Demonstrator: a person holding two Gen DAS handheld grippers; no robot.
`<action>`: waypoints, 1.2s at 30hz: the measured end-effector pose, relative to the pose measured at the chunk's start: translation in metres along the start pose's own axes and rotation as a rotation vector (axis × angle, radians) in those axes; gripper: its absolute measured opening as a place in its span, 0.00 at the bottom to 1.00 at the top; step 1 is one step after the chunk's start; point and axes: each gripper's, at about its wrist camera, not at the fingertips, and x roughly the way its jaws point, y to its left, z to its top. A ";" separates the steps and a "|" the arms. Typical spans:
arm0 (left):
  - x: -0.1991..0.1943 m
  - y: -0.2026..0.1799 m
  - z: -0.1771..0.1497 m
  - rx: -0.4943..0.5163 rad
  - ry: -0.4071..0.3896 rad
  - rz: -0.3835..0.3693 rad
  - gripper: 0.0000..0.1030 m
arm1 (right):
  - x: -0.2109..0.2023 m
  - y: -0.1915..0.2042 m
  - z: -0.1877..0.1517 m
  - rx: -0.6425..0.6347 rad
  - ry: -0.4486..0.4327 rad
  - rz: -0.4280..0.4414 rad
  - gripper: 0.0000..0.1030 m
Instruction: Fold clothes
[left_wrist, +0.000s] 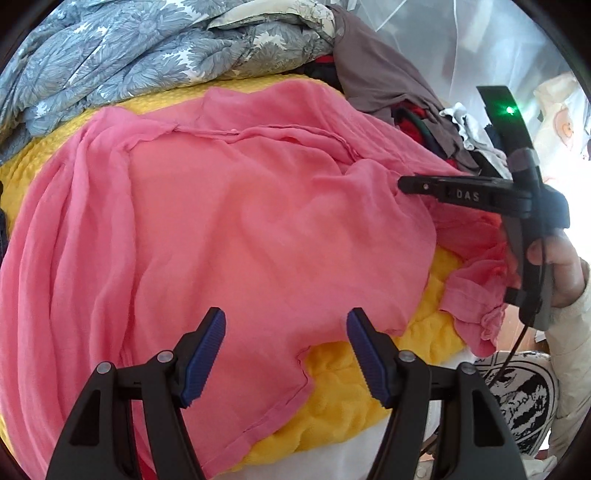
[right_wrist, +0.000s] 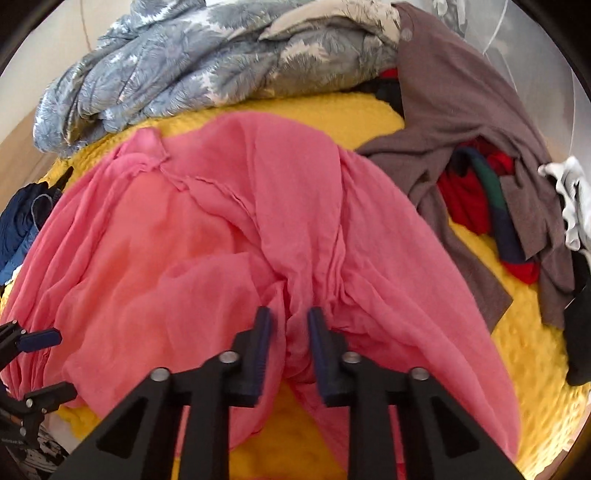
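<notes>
Nearest, the right gripper (right_wrist: 287, 341) has its fingers pinched on a bunched fold of the pink garment (right_wrist: 221, 236), at that garment's near edge. Beside it, the left gripper (left_wrist: 286, 345) hangs released, jaws spread wide over the garment's lower hem and gripping nothing. Under the garment lies a yellow blanket (left_wrist: 369, 402), which shows all round it. Right of the garment, a brown top (right_wrist: 465, 122) drapes over a heap of red and dark clothes (right_wrist: 480, 199). Beyond the garment, at the blanket's far edge, sits a crumpled grey floral quilt (right_wrist: 177, 62).
</notes>
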 end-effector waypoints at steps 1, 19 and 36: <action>0.003 -0.002 0.001 0.004 0.006 0.008 0.69 | -0.001 -0.002 0.000 0.011 -0.004 0.012 0.04; 0.047 0.009 0.000 -0.015 0.159 0.038 0.71 | -0.084 -0.102 0.009 0.459 -0.427 0.338 0.02; 0.046 0.019 0.007 0.007 0.169 -0.003 0.71 | -0.176 -0.149 0.045 0.530 -0.816 0.491 0.02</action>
